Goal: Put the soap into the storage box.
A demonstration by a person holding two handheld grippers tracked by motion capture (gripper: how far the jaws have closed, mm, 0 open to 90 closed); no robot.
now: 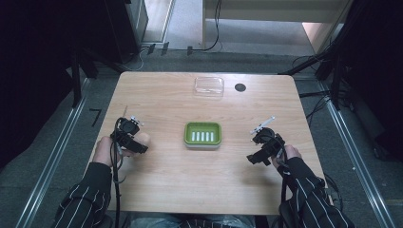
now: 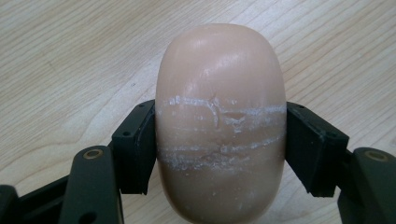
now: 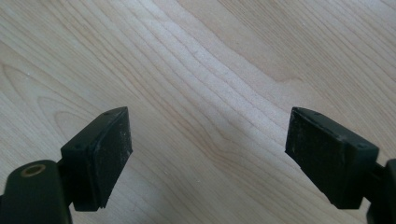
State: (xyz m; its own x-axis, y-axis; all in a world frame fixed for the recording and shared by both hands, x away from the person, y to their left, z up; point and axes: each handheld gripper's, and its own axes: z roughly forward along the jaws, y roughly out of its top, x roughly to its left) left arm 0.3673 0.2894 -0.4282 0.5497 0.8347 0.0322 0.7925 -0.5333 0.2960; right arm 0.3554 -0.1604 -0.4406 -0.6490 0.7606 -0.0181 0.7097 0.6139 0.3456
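both black fingers (image 2: 135, 149) of the left gripper (image 2: 219, 149) press on the two flanks of a pale peach soap bar (image 2: 219, 121) in the left gripper view, one pad on each side of its waist; the bar is rounded and oval, scored across its middle with whitish scuff lines, and it stands out ahead of the jaws over the light wooden table (image 2: 60, 60)

right gripper view: the right gripper (image 3: 208, 154) has its fingers (image 3: 100, 154) spread wide, with nothing between the pads but the bare grain of the table (image 3: 205, 70); the pads look dusty and slightly worn

high view: the left gripper (image 1: 138, 142) sits over the left part of the table (image 1: 161, 95), held in the person's left hand (image 1: 103, 151), and the soap bar (image 1: 141, 138) shows as a pale lump at its tip, pointing toward the middle of the table. a green soap dish (image 1: 203, 133) with white ribs in its bottom lies at the table's centre, apart from the soap bar and between the two grippers. the right gripper (image 1: 254, 156) is over the right part of the table, held by the right hand (image 1: 288, 153), well apart from the dish. a clear plastic lid (image 1: 208, 86) lies near the far edge, just beside a small dark round hole (image 1: 240, 87) in the tabletop. both sleeves (image 1: 311, 192) are dark with thin light stripes, and a cable (image 1: 115, 175) trails from the left gripper toward the near edge
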